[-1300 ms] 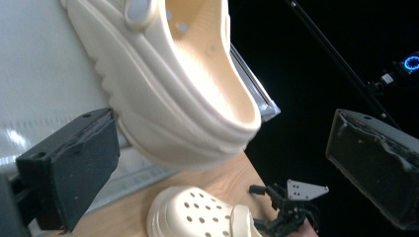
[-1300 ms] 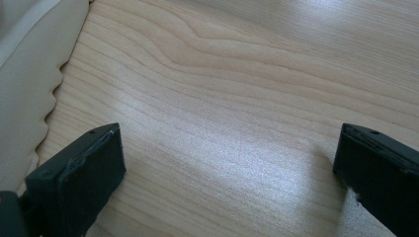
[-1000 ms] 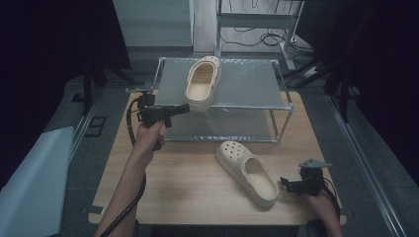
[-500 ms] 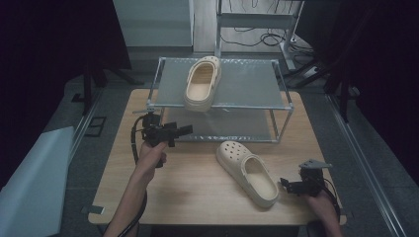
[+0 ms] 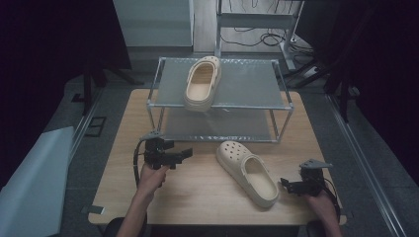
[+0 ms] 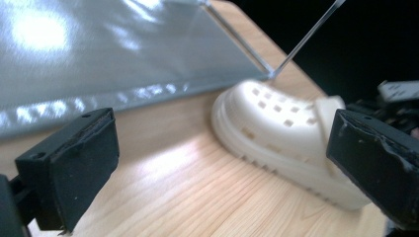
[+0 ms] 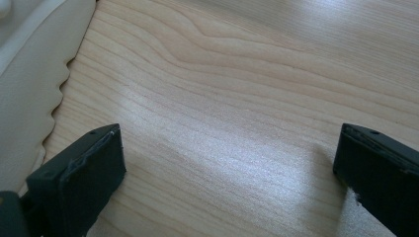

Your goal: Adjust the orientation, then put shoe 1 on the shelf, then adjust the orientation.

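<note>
A cream clog point(image 5: 202, 81) lies on the top shelf of a metal rack point(image 5: 276, 69), its heel end jutting over the front rail. A second cream clog point(image 5: 248, 171) lies on the wooden table point(image 5: 197, 192) in front of the rack, toe toward the rack. My left gripper point(image 5: 186, 153) hovers open to the left of that clog, pointing at it; in the left gripper view the clog's toe point(image 6: 276, 123) sits ahead between the wide jaws. My right gripper point(image 5: 285, 184) rests open by the clog's heel, with bare wood between its jaws and the clog's sole edge point(image 7: 34, 84) at left.
The rack has a lower shelf point(image 5: 217, 126) with a shiny grey sheet point(image 6: 99, 54). A pale sheet point(image 5: 29, 182) lies on the floor at the left. Cables and stand legs point(image 5: 306, 64) sit behind the table. Open wood lies between the two hands.
My left gripper has drawn back from the rack's top shelf, down and toward the person, to just above the table left of the second clog. The right gripper has stayed put.
</note>
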